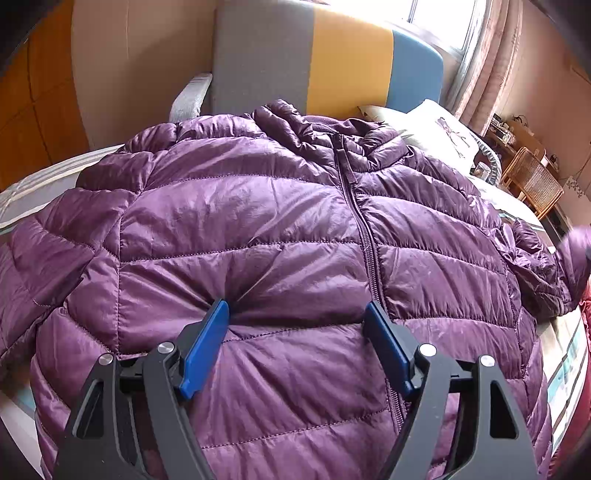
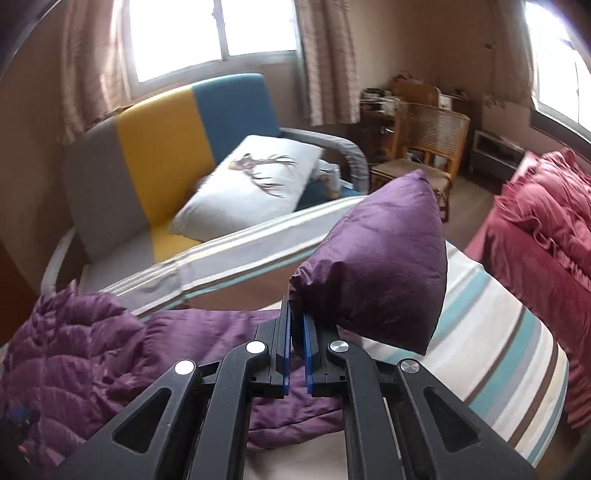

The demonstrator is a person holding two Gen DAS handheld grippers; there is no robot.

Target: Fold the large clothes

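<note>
Blue-padded fingers of the left gripper (image 1: 295, 314) are standing spread wide over the shiny purple quilted puffer jacket (image 1: 258, 229), their tips pressing into the lower front panel to the left of the zipper (image 1: 364, 225) — the fabric is puckering around the left pad and nothing is being held between them. The jacket is lying front-up and zipped on a striped bedsheet (image 1: 565, 354), collar pointing away from the camera.

Across on the other side, the right gripper (image 2: 297, 317) is pressed nearly together, pinching the purple sleeve end (image 2: 388, 266) of the same jacket; the cuff is puffing up above the fingers, lifted clear of the striped bedsheet (image 2: 491, 325). The left-wrist view is catching only a blurred purple bit of this at its right edge, while the right-wrist view is showing just a crumpled corner of the jacket body at lower left.

Beyond the bed, a grey, yellow and blue upholstered sofa (image 1: 332, 62) is standing against the wall with a white cushion printed with a deer (image 2: 251, 184) resting on it. Only the right-wrist view is revealing a red ruffled bedspread (image 2: 543, 229) to the right — plus a wicker chair (image 2: 428, 144) and curtained windows (image 2: 221, 29) farther back.
</note>
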